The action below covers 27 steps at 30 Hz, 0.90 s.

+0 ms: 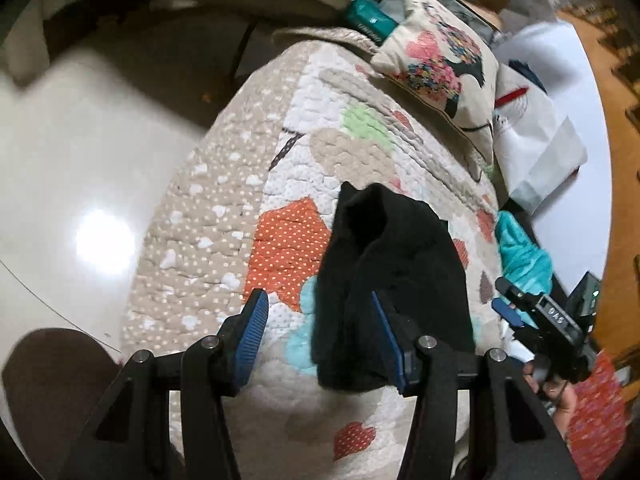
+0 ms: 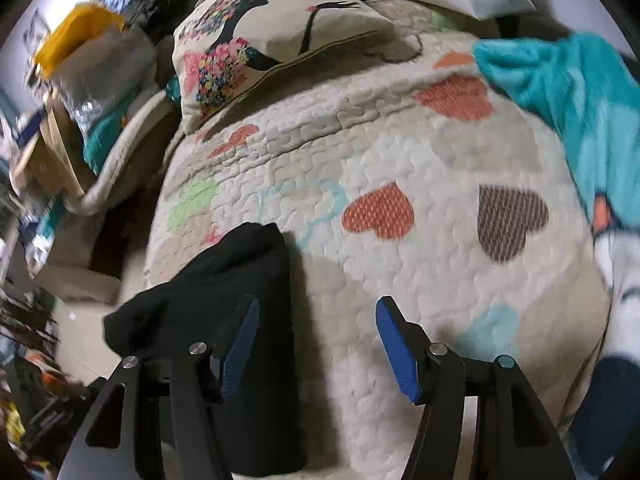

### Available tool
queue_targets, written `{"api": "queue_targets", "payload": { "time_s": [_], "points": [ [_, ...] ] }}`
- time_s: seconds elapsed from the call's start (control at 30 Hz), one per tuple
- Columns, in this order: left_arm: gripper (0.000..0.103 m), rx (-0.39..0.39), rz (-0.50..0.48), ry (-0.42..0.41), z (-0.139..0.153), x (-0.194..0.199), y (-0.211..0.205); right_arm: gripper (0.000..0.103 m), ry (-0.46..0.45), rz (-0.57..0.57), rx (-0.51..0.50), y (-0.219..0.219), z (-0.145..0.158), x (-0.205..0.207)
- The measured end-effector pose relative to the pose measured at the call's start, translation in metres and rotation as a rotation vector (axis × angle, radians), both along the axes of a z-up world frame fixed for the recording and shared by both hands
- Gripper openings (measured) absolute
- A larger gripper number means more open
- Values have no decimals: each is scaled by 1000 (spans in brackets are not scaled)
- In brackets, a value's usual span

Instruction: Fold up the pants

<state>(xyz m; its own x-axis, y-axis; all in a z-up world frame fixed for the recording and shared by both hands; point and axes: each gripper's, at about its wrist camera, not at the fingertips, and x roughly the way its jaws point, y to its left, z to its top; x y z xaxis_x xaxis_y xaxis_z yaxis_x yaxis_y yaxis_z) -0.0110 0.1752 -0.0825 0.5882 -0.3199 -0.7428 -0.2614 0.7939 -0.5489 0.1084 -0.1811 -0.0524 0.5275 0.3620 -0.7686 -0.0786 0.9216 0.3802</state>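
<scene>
We saw the black pants (image 1: 384,280) lying folded in a compact bundle on the heart-patterned quilt (image 2: 400,280); both our left tongs (image 1: 320,336) and right tongs (image 2: 316,344) gaped wide, holding nothing.

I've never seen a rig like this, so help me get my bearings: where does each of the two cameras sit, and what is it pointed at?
Left wrist: sits on the left gripper, looking along its open fingers down at the folded black pants on the heart-patterned quilt; the right gripper shows at right.
Right wrist: sits on the right gripper, open, facing the quilt; pants lie at left.
Shared: pants, quilt, printed cushion.
</scene>
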Motion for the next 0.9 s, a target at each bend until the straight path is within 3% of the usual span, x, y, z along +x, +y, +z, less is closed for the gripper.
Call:
{"api": "queue_targets", "payload": {
  "time_s": [0.13,0.23,0.53,0.9],
  "points": [
    [52,183,-45,-33,24,-3,-33,67,-17,2,18,2,-4,-19],
    [53,271,-61,-45,34,-7,-50,68,-31,26,-21,10,-9,-33],
    [56,294,-110,-45,42,-19,-77,69,-58,35,-36,9,-10,-44],
    [58,308,-85,2,30,-15,-75,70,-53,33,-29,5,-14,-45]
  ]
}}
